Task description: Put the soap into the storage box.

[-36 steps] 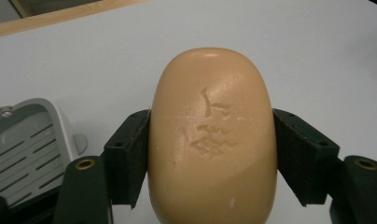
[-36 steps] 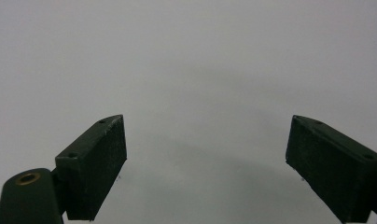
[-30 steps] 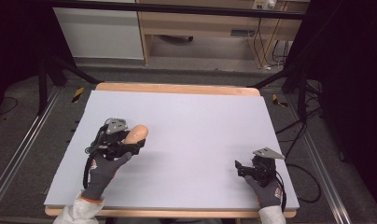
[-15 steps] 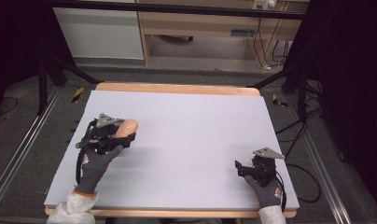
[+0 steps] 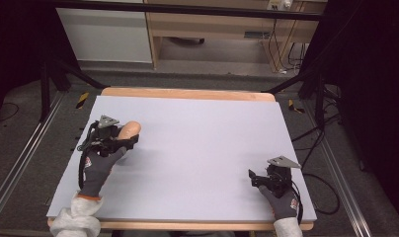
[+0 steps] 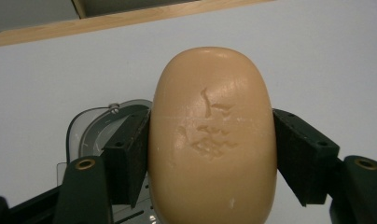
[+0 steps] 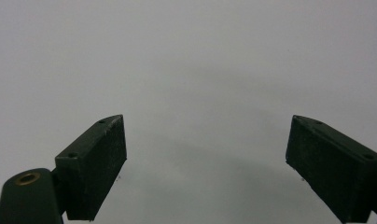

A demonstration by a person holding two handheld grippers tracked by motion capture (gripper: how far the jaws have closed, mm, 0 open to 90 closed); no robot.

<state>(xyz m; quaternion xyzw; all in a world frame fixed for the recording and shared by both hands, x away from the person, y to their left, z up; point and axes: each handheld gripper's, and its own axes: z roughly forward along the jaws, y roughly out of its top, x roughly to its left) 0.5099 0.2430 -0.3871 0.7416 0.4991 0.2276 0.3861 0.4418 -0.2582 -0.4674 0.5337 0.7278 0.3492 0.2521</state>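
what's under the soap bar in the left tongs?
Beneath the soap bar, clamped in the left tongs, the left gripper view shows a round grey-and-clear disc poking out and the pale table. The bar covers the rest of the disc.

In the left gripper view the bottom edge cuts off the lower end of the soap bar (image 6: 212,140), and the 2 jaws cover strips of its flanks. The mark pressed into its face is too shallow to read. In the high view the left gripper (image 5: 119,139) hides most of the bar near the table's (image 5: 202,148) left edge; whether it touches the surface cannot be told. The right gripper's (image 7: 205,163) jaws are cropped at the bottom edge of its own view, and its jaws look too small in the high view.
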